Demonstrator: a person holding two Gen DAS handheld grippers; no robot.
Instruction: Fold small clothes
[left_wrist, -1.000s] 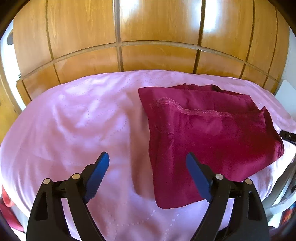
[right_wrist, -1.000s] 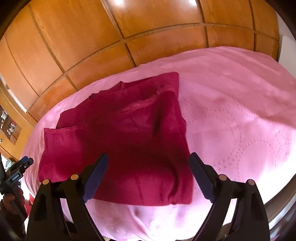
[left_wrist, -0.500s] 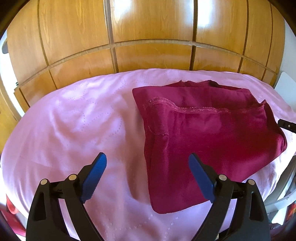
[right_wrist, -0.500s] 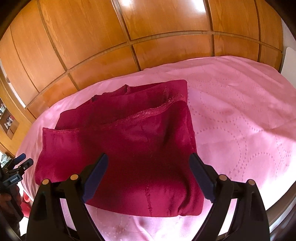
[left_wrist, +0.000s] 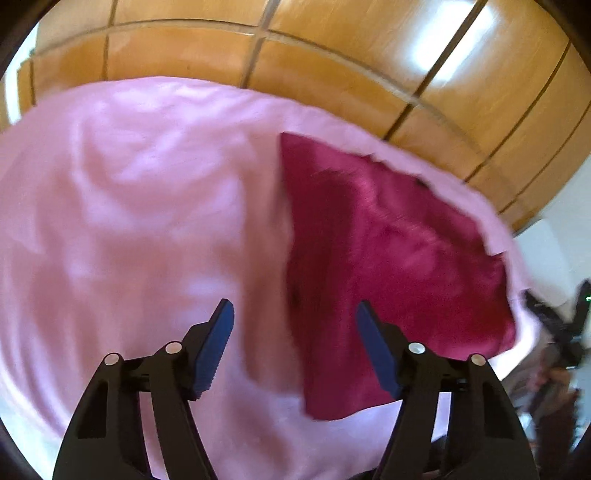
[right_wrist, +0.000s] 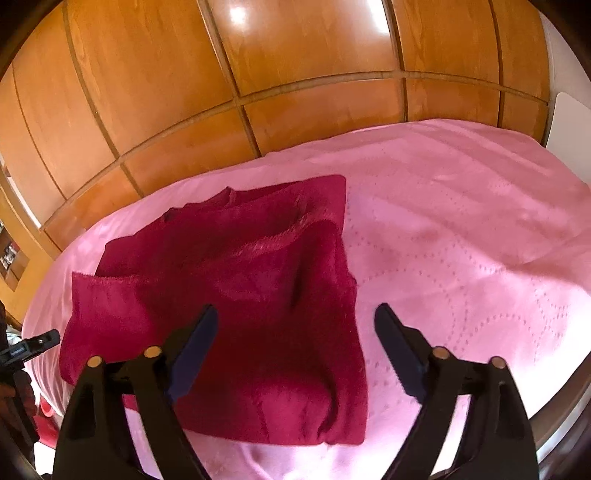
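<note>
While both tools hover with jaws spread and empty, a crimson garment (right_wrist: 236, 295) lies folded in layers on the pink bedspread (right_wrist: 461, 236); the left gripper (left_wrist: 295, 350) and right gripper (right_wrist: 295, 350) appear near the task's end, perhaps one fold left.

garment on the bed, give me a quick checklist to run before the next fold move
1. Left hand-held gripper open and empty: ok.
2. Right hand-held gripper open and empty: ok.
3. Garment lying on the bedspread, not hanging off the near edge: ok.
4. Garment flat enough to fold: not ok, its layers are uneven, with ridges and a loose flap at the far side.
5. Near right corner of the garment within the right gripper's span: ok, it lies between the fingers in the right wrist view.
6. Left view sharp enough to aim by: not ok, it is motion-blurred.
</note>
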